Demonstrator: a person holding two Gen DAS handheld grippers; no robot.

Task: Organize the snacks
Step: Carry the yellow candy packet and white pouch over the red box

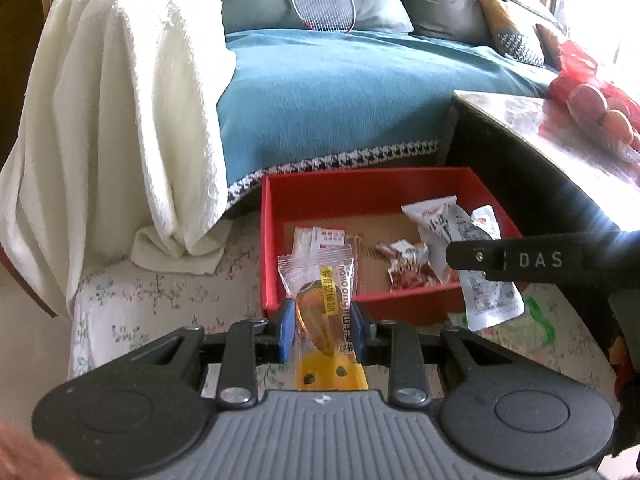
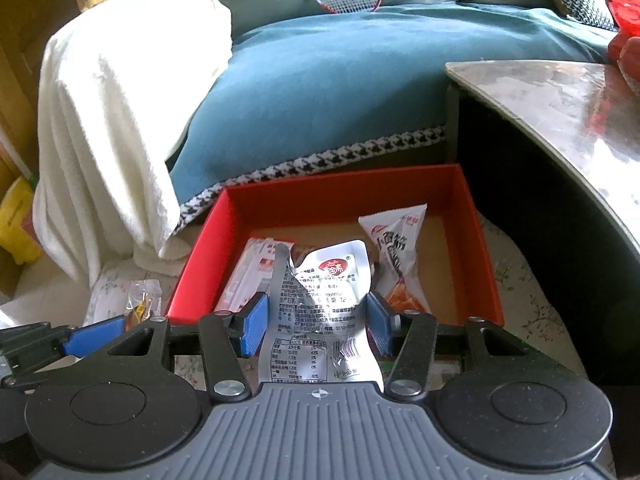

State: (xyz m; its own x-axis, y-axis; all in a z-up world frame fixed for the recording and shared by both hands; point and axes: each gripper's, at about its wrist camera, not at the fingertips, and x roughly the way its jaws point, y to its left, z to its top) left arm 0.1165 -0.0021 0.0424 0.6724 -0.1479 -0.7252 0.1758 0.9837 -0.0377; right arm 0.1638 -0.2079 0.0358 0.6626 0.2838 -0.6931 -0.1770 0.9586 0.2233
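Note:
My left gripper (image 1: 323, 326) is shut on a clear candy packet (image 1: 324, 304) with a yellow label, held just before the near wall of the red box (image 1: 360, 184). My right gripper (image 2: 318, 320) is shut on a crumpled silver snack pouch (image 2: 320, 300), held above the near edge of the red box (image 2: 340, 184). In the left wrist view that silver pouch (image 1: 486, 292) hangs from the right gripper's black finger (image 1: 532, 260). Inside the box lie a white-and-orange pouch (image 2: 394, 248), a small red-and-white snack (image 1: 408, 268) and flat white-and-red sachets (image 1: 320, 240).
A white blanket (image 1: 120, 120) drapes over the sofa arm on the left, beside a teal sofa cover (image 1: 340, 92). A glossy table (image 2: 560, 112) stands at the right, its dark side next to the box. A green wrapper (image 1: 532, 328) lies on the floral cloth (image 1: 160, 300).

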